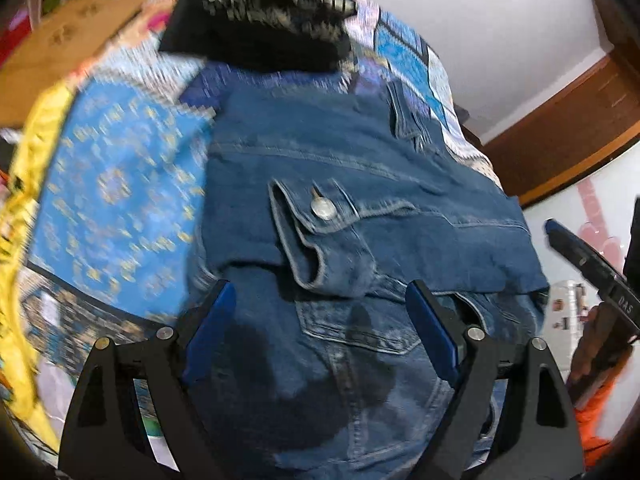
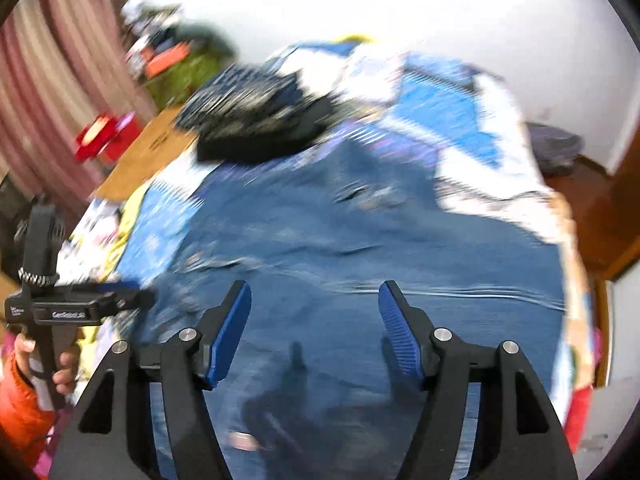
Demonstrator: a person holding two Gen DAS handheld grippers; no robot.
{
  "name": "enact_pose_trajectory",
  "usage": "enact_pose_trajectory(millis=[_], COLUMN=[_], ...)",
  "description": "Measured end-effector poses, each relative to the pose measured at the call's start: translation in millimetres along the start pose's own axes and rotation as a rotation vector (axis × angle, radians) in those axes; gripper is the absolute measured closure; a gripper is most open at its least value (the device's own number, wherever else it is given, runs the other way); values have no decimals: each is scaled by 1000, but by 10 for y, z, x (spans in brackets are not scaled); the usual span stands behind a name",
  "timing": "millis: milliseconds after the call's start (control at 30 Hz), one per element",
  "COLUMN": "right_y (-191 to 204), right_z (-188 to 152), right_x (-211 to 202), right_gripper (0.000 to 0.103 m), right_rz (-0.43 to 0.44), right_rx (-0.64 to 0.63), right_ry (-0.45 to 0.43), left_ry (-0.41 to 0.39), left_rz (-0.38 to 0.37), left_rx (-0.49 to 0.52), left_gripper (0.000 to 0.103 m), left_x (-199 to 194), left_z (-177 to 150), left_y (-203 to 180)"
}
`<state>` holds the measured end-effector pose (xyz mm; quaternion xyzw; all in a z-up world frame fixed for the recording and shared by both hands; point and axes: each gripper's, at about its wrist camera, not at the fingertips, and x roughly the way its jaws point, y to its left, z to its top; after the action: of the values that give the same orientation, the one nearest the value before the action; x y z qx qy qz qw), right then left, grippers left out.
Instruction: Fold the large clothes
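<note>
A blue denim jacket (image 1: 360,184) lies partly folded on the bed, a buttoned cuff (image 1: 316,216) resting on top. My left gripper (image 1: 320,292) is open and empty, hovering just above the jacket's near part. In the right wrist view the jacket (image 2: 360,264) is blurred and fills the middle. My right gripper (image 2: 316,292) is open and empty above it. The right gripper's side shows at the right edge of the left wrist view (image 1: 592,268). The left gripper shows at the left of the right wrist view (image 2: 72,308), held by a hand in an orange sleeve.
A blue patterned bedspread (image 1: 116,184) covers the bed. A folded black and patterned garment (image 1: 264,20) lies beyond the jacket, also in the right wrist view (image 2: 260,120). A cardboard sheet (image 1: 68,44) lies far left. A wooden door frame (image 1: 568,128) stands on the right.
</note>
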<state>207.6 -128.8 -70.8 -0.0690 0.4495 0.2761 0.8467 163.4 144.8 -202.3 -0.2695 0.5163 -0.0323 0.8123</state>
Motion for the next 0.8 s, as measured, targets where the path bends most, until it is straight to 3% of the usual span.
enact_pose_trajectory(millis=[200,300,433,633,700,800], right_y=[-679,-982,-1321,-1646,-1705,-1727], right_z=[-178,-307,-475,-593,-584,-496], right_x=[-270,-378,-449,-508,-553,-615], right_gripper=[40,40,40,40,40,40], right_rz=[-144,-188,-234,-261,-265,-274], right_rx=[157,236,328,427,439,434], right_ry=[-66,-74,-65,-69,-78,-106], left_ry=[92,96,62,-91,-155,-261], left_rz=[-67,-43,-2,184,204,175], left_rx=[-66,-102,-56,223,286,353], left_gripper=[34,48,66,81,83,84], left_x=[278,376,351,132,7,-268], left_z=[58,97,141,244,323,533], left_y=[15,18,-125,-727,-917,-1214])
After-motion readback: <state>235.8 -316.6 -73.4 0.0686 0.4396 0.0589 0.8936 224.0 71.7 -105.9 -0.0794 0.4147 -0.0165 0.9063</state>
